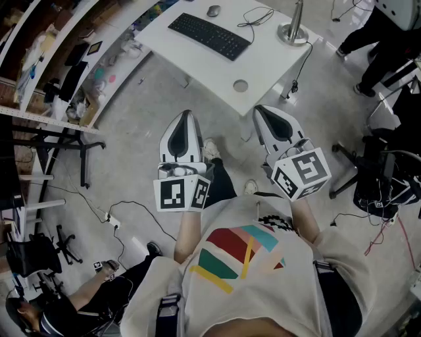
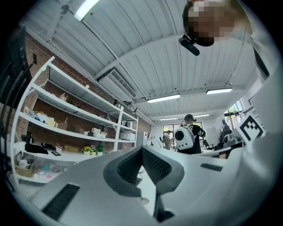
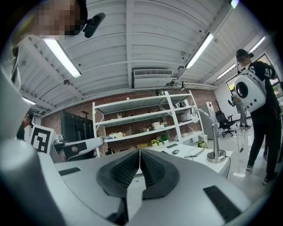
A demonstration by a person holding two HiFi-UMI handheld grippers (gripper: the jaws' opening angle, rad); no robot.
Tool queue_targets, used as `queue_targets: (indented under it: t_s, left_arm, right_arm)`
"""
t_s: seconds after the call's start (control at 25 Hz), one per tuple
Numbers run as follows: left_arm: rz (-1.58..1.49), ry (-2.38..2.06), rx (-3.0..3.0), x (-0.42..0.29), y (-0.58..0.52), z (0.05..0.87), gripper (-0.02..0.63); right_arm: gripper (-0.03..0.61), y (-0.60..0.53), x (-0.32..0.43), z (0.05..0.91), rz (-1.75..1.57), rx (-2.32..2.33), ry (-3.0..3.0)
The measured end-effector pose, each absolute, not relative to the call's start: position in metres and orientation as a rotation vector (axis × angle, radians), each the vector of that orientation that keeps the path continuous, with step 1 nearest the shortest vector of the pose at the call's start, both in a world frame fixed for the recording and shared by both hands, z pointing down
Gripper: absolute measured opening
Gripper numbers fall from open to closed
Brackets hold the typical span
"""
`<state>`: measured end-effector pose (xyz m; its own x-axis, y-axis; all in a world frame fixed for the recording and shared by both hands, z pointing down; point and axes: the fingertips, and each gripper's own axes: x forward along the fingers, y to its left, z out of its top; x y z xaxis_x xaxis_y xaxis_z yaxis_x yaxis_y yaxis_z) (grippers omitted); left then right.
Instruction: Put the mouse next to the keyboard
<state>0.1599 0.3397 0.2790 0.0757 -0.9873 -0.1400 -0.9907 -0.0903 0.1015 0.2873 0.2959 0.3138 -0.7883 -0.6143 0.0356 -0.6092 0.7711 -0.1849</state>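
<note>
In your head view, you hold the left gripper (image 1: pixel 186 114) and the right gripper (image 1: pixel 258 109) side by side above the grey concrete floor (image 1: pixel 131 131), short of the white table (image 1: pixel 197 69). On the table, the mouse (image 1: pixel 214 10) lies just beyond the far long edge of the black keyboard (image 1: pixel 209 35), and a lamp base (image 1: pixel 293 31) stands to the right. Your left gripper view shows its jaws pressed together on nothing, with white shelving (image 2: pixel 66 117) against a brick wall (image 2: pixel 42 70) behind. Your right gripper view shows its jaws likewise closed and empty, facing the table under ceiling strip lights (image 3: pixel 205 46).
</note>
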Motion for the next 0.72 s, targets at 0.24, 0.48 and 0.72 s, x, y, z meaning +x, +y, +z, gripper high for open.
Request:
queue_targets:
  t_s: [0.24,0.48,0.72]
  left_arm:
    - [0.3,2.081,-2.297,0.111,0.284,0.272,0.046]
    - [0.374,2.019,-2.263,0.026,0.204,0.266,0.048]
    - [0.384,1.954,-2.357,-0.07,0.108,0.25,0.073]
  right_arm:
    - [0.012,0.234,0.237,0.314,-0.311,-1.065,2.953]
    - [0.014,0.15,0.158,0.307,-0.223,-1.099,2.917]
    - [0.19,0.049,0.071,0.295,-0.239,-1.248,2.854]
